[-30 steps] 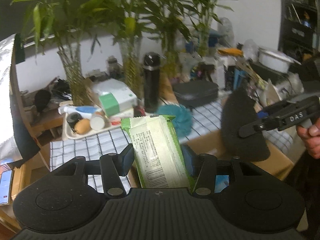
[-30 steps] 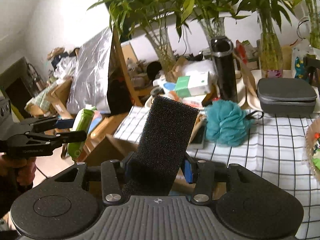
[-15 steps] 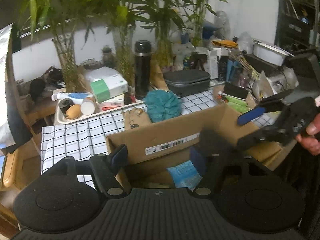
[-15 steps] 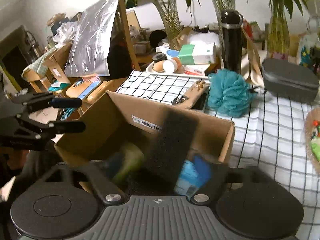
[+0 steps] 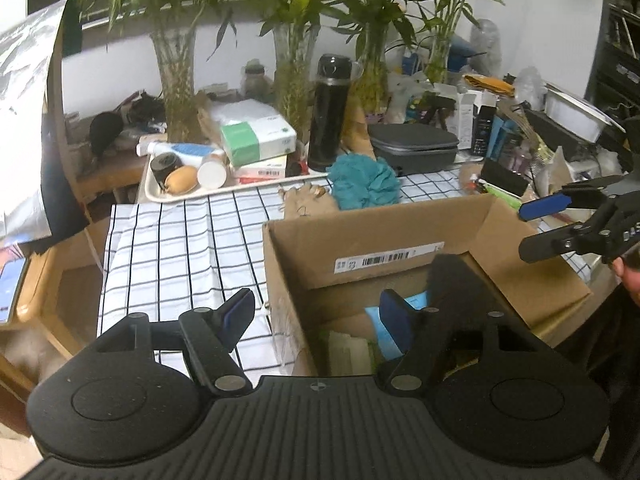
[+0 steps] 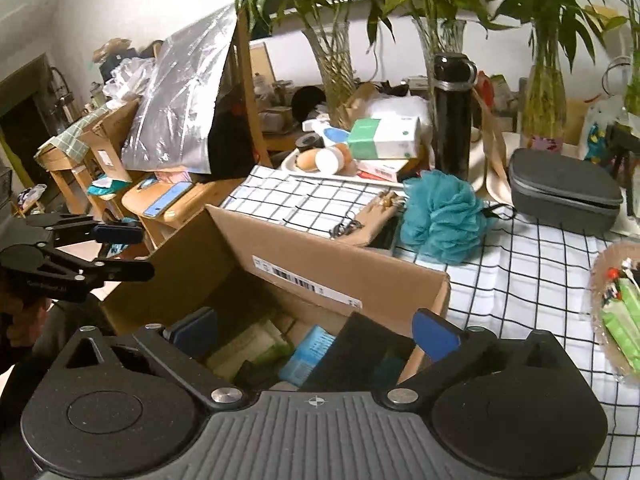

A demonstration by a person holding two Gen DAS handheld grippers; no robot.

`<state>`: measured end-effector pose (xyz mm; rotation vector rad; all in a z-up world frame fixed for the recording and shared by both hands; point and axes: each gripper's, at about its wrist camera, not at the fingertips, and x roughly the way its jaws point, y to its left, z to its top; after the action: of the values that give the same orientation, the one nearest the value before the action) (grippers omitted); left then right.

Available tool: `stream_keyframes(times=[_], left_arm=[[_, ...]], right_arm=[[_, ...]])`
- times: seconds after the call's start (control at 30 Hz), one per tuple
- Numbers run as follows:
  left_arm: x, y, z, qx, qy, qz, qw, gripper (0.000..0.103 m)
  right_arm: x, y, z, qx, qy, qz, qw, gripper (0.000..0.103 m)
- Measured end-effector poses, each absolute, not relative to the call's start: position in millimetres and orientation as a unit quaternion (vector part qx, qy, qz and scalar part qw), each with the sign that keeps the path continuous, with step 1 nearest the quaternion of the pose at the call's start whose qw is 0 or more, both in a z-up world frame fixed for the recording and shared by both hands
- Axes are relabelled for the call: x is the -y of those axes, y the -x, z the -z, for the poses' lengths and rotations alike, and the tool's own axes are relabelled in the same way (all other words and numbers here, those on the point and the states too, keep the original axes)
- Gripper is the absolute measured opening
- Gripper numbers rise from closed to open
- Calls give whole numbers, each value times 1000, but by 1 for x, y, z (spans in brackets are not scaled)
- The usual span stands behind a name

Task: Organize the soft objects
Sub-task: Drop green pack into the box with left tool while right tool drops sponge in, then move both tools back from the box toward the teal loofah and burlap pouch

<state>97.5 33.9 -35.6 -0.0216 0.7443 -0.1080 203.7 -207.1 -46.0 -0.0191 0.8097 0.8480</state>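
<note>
Sponge (image 6: 360, 350) (black) leans in box (image 6: 320, 264) below right tongs (image 6: 316, 330), freshly spread wide, gripping nothing.

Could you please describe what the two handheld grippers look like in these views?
Both are matte black plastic. The left gripper and right gripper each have a ribbed body, two round discs, silver pivot screws, a small crosshair mark, and angled fingers with blue pads. Seen side-on, the right gripper carries white lettering.

black flask (image 5: 329, 114) upright by tissue box (image 5: 256, 138) | grey case (image 5: 412, 148) | checked cloth (image 5: 180, 248)
</note>
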Motion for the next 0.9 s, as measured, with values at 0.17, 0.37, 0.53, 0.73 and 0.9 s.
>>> stream_keyframes(times=[0.17,0.37,0.53,0.73,0.9], left_arm=[[-35,-93,36,-367,10,54,929,68],[-36,-92,38,-372,14,53,927,68],[-37,-93,44,-377,21,49,925,68],[-38,-96,47,-381,30,50,923,69],[-41,-99,48,-378,36,49,924,74]], right_arm=[[202,-204,48,-381,31,-384,841,103],[205,-206,48,-373,27,-366,852,103],[207,-210,49,-377,25,-346,859,103],[206,-212,53,-382,39,-331,862,103],[205,-212,54,-380,41,-320,867,103]])
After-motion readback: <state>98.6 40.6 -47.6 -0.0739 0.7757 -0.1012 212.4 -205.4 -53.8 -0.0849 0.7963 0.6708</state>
